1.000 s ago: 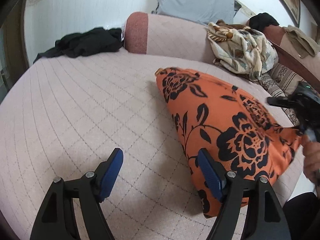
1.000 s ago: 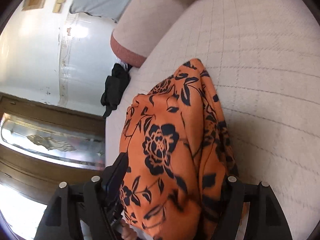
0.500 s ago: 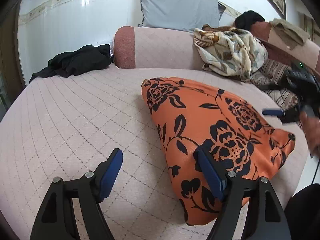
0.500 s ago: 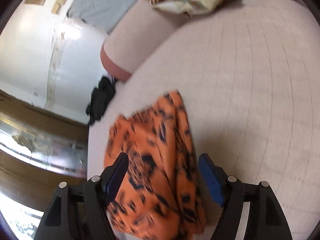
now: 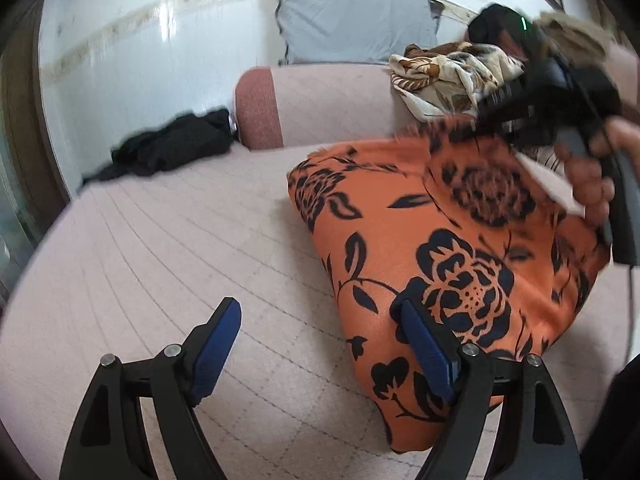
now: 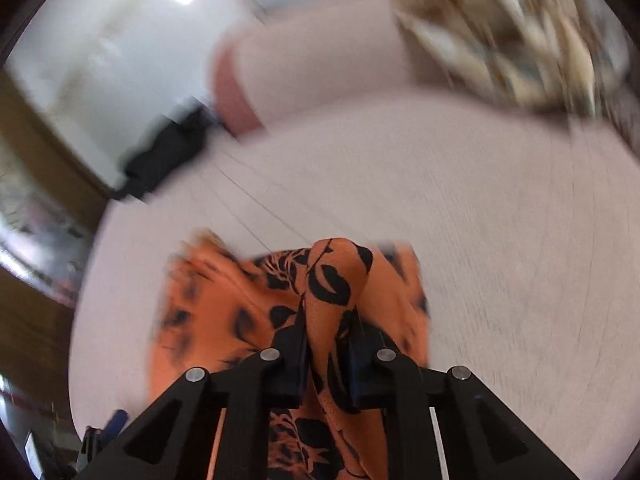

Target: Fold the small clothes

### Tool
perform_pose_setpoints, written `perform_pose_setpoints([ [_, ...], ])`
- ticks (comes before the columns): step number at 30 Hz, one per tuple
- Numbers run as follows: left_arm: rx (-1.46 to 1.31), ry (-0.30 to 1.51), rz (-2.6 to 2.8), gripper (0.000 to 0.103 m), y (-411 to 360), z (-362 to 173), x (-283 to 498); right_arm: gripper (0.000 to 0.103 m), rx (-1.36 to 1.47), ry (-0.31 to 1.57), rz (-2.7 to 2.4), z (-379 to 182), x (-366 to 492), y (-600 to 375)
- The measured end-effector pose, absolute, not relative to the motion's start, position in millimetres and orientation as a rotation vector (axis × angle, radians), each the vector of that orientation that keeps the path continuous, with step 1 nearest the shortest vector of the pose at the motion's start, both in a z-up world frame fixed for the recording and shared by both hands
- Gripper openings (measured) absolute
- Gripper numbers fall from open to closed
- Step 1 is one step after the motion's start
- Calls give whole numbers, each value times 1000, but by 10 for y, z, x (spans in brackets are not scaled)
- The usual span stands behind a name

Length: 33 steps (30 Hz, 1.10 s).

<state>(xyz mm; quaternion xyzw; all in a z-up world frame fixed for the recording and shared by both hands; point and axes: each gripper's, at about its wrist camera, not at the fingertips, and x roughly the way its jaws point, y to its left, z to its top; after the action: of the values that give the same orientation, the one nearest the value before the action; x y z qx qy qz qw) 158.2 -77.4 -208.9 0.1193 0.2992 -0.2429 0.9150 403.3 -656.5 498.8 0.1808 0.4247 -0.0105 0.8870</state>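
An orange garment with black flowers lies on the pink quilted bed cover. My left gripper hovers at its near left edge with its jaws opening. Its right finger sits over the cloth and its left finger over bare cover, gripping nothing. My right gripper has its jaws closing, and the pads pinch a raised fold of the orange garment. In the left wrist view a hand holds the right gripper at the garment's lifted far right edge. The right wrist view is blurred.
A black garment lies at the bed's far left. A pink bolster with a red end runs along the back, with a grey pillow behind it. A cream patterned blanket is heaped at the back right.
The right gripper went from open over the orange garment to pinching a fold of it, and it has lifted the far right edge. The left gripper's view has rolled slightly.
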Motion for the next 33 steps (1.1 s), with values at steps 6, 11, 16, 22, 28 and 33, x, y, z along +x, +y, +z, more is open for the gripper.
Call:
perform_pose_setpoints([
  [6, 245, 624, -506, 83, -834, -2117, 1568, 22, 334, 913, -132, 4538, 4170, -6677],
  [11, 219, 652, -503, 84, -802, -2111, 1595, 38, 450, 916, -170, 4555, 4013, -6898],
  [16, 202, 667, -502, 84, -818, -2117, 1589, 56, 464, 785, -65, 4995, 3839, -6680],
  [22, 209, 658, -494, 85, -868, -2120, 1590, 37, 282, 934, 194, 4959, 4177, -5844],
  [28, 183, 686, -495, 87, -882, -2129, 1653, 35, 336, 1114, 167, 4170, 4551, -5786],
  [33, 161, 714, -494, 87, -886, -2106, 1683, 36, 376, 1073, 149, 4508, 4224, -5961],
])
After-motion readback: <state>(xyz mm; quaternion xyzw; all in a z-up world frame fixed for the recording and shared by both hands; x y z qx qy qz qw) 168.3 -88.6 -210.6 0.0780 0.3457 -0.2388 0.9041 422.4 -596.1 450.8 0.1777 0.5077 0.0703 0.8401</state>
